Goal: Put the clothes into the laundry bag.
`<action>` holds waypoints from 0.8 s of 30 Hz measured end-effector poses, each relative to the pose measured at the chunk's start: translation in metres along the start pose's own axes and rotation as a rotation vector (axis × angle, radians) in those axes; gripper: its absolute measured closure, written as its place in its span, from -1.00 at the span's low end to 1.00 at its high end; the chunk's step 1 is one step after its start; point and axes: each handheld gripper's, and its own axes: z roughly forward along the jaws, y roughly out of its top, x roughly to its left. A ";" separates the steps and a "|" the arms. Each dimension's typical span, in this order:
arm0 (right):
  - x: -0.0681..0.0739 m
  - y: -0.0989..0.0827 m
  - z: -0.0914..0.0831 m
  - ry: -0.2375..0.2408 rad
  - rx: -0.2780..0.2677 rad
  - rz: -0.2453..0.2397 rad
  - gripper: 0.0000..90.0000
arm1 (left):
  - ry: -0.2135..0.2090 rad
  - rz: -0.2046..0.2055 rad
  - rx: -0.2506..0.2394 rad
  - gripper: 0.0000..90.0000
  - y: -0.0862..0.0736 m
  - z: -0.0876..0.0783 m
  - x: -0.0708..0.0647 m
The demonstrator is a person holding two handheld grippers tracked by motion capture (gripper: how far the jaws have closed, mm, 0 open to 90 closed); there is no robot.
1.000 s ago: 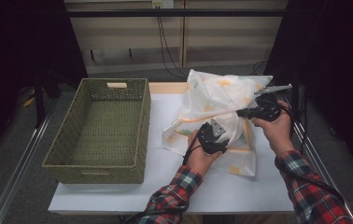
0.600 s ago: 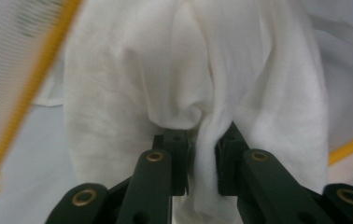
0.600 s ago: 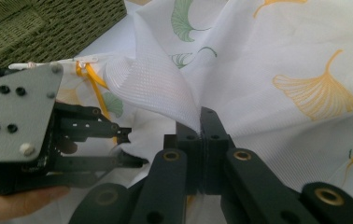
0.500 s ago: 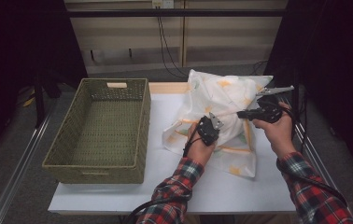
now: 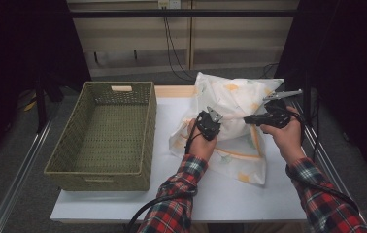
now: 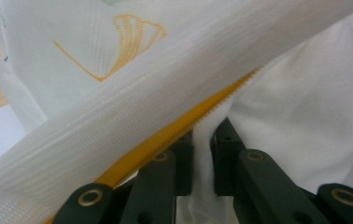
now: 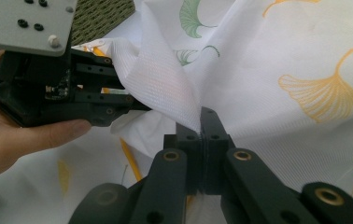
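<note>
Dark room, white bench [image 5: 230, 199] with a green woven rectangular basket [image 5: 105, 133] at 9 o'clock. A white mesh zip-up bag with yellow and green ginkgo leaves [image 5: 235, 97] sits bunched at 2 o'clock. Left gripper [image 6: 203, 154] has just clenched its fingers on a fold right by the yellow zipper tape [image 6: 165, 140]; right gripper [image 7: 201, 128] is pinching a peak of mesh. Thin pinches like that will probably slip or snag if the hands pull apart hard.
</note>
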 end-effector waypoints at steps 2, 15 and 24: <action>0.001 0.000 0.001 0.003 0.004 -0.001 0.97 | 0.011 -0.002 0.000 0.82 0.001 0.000 0.004; 0.001 0.002 0.005 0.021 0.004 -0.019 0.96 | 0.060 -0.054 -0.040 0.75 0.003 0.004 0.024; 0.007 0.004 0.008 -0.021 -0.026 -0.016 0.57 | 0.026 -0.089 -0.030 0.61 -0.003 -0.005 0.024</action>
